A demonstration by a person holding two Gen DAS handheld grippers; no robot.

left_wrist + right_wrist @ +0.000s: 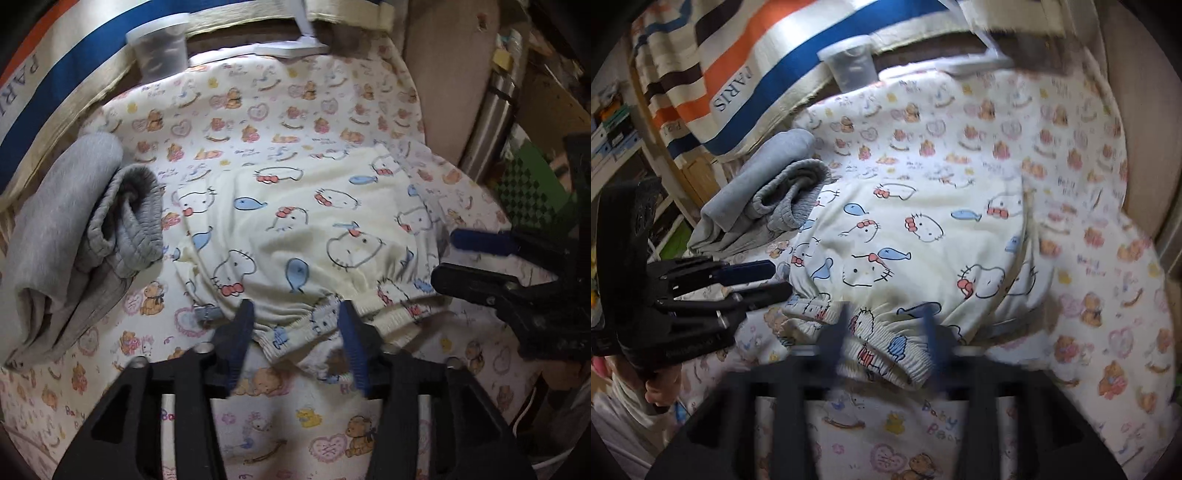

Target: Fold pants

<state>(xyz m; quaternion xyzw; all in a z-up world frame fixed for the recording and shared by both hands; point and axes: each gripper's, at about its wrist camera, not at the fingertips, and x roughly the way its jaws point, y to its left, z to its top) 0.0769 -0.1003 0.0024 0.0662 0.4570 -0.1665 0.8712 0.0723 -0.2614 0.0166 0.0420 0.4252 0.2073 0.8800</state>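
A blanket printed with bears and hearts (280,110) covers the work surface, and on it lies the pair of cream cat-print pants (295,225), doubled over into a compact, roughly square bundle with its elastic waistband (886,350) at the near edge. To its left sits a bundle of grey clothing (74,221), touching the pants in the right wrist view. By the look of it the main fold is done; what is left may be one more fold or tidying the rumpled waistband. The left gripper (295,325) stands half wide astride the waistband, pads off the cloth. The right gripper (886,332), blurred, also straddles the band with jaws apart, holding nothing
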